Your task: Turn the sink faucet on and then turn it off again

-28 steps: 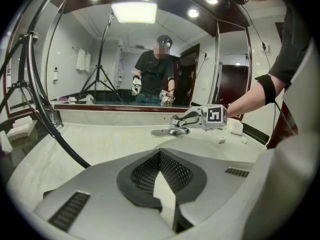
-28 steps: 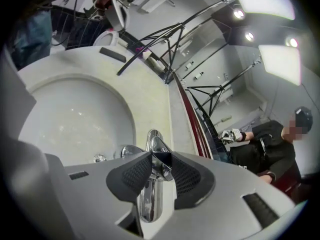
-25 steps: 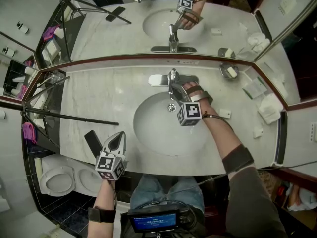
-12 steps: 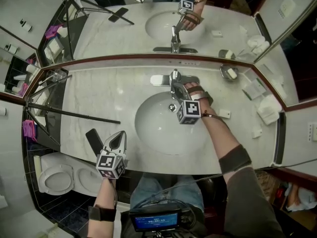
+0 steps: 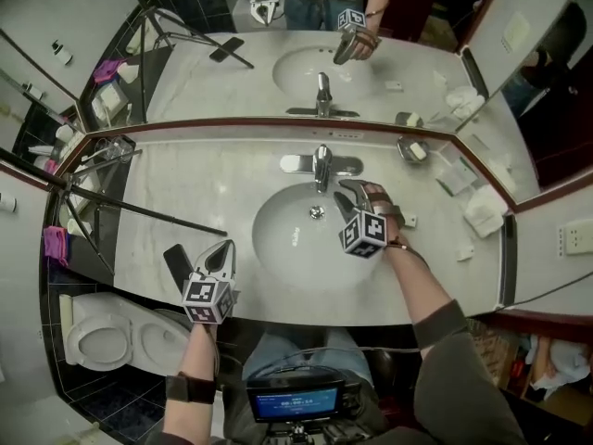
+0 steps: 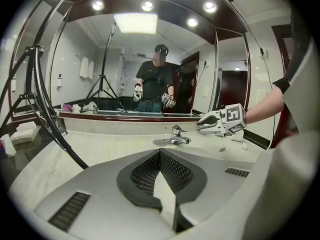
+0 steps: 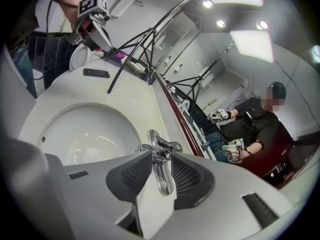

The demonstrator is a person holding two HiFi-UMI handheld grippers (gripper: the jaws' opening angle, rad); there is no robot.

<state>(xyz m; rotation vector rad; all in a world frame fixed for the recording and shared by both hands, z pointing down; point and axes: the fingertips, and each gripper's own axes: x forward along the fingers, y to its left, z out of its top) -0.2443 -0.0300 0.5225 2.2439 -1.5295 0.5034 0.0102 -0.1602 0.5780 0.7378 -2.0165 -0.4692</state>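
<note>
Just ahead of right claw (image 5: 346, 191), faucet (image 5: 321, 166), apart

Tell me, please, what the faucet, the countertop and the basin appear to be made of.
Faucet: metal, likely chrome-plated, polished; it mirrors its surroundings.
Countertop: pale polished stone, probably marble or an imitation; faint grey veining and sheen.
Basin: white glazed ceramic, most likely; smooth surface with soft glossy highlights.

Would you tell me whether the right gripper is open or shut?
Open: the right gripper has its jaws apart in its own view, and the head view shows it clear of the faucet.
</note>
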